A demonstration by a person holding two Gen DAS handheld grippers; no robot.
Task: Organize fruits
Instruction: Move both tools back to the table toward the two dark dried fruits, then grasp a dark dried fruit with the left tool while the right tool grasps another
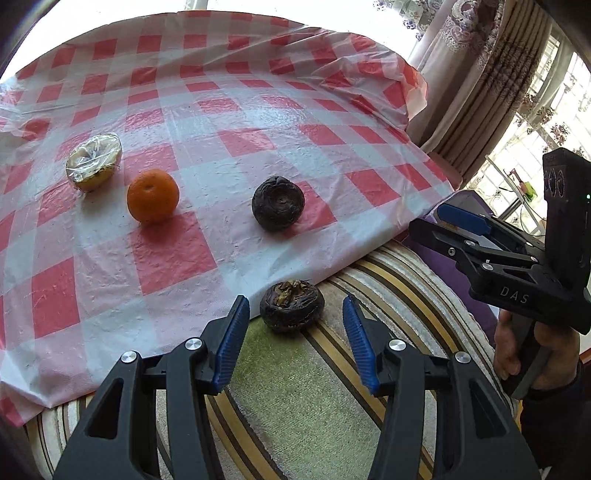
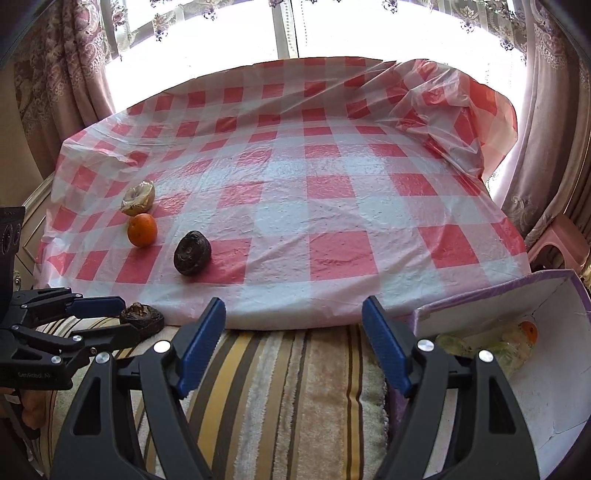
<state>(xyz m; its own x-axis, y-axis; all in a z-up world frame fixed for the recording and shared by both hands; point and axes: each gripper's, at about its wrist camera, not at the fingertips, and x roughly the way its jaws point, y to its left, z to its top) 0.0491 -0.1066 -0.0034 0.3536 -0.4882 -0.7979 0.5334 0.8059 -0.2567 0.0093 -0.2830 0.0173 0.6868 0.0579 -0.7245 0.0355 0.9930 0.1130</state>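
Nearest you, your left tongs stand spread, blue pads apart and gripping nothing, over the striped towel. Just ahead of them, one dark wrinkled fruit rests on the towel, against the near edge of the checked cloth and not between the pads. Your right tongs are also spread wide and empty, above the same towel. To their right, the white box with a purple rim sits at the cloth's near right corner; it holds an orange fruit and pale wrapped items, too blurred to name. Next out, on the red-and-white cloth, a second dark fruit lies well apart from the first. Left of it and near it sits the orange. Just beyond the orange, a plastic-wrapped cut fruit lies on its side. Farthest back, patterned curtains frame a bright window.
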